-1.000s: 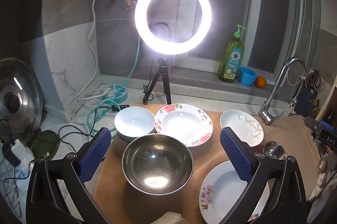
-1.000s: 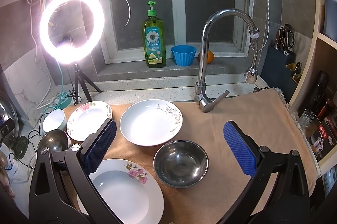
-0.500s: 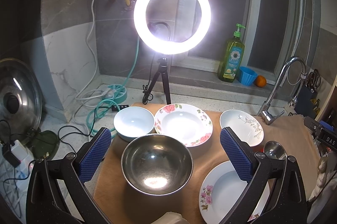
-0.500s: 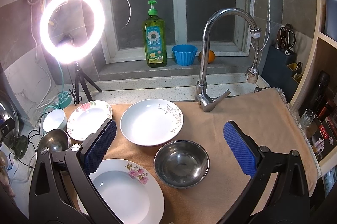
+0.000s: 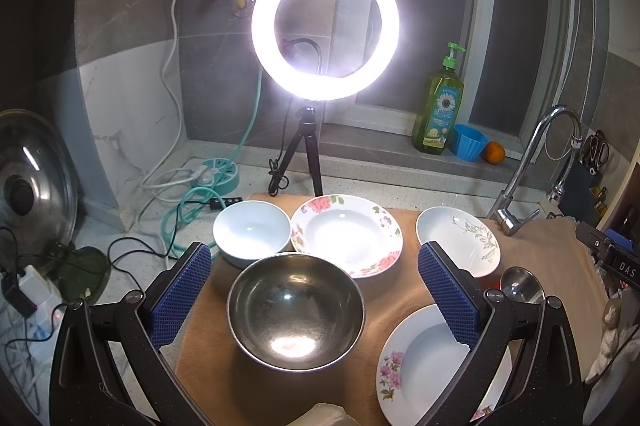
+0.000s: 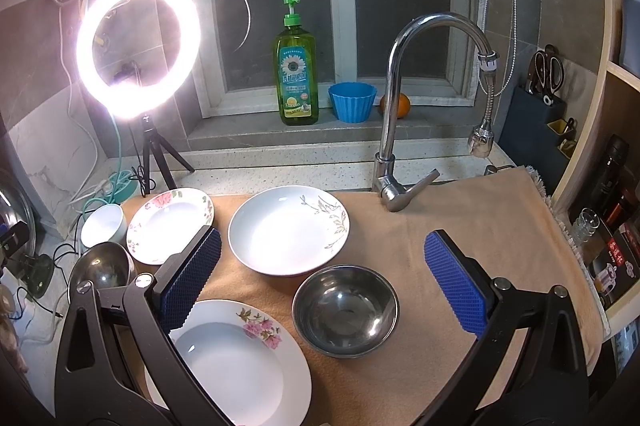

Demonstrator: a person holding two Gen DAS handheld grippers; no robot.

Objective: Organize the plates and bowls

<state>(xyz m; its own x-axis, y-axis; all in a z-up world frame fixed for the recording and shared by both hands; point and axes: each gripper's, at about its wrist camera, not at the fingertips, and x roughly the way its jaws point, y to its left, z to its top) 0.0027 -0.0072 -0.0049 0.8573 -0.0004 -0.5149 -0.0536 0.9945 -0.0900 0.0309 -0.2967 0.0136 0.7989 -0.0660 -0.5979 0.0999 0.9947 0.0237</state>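
Because nothing has yet been stacked, the dishes lie singly on the tan cloth point(image 6: 460, 226): the large steel bowl point(image 5: 296, 310) sits at the near left, with the white bowl point(image 5: 251, 232) touching its far rim and the rose-rimmed plate point(image 5: 346, 234) just beside that. Further right are the leaf-patterned plate point(image 6: 288, 229), the small steel bowl point(image 6: 345, 310) and the pink-flower plate point(image 6: 240, 362), laid apart, probably so each can be picked up cleanly. The left gripper point(image 5: 315, 292) hangs spread wide, framing the large steel bowl and holding nothing; the right gripper point(image 6: 322, 280) is likewise agape and empty above the small steel bowl. The faucet point(image 6: 404, 105) and ring light point(image 6: 138, 47) stand behind.
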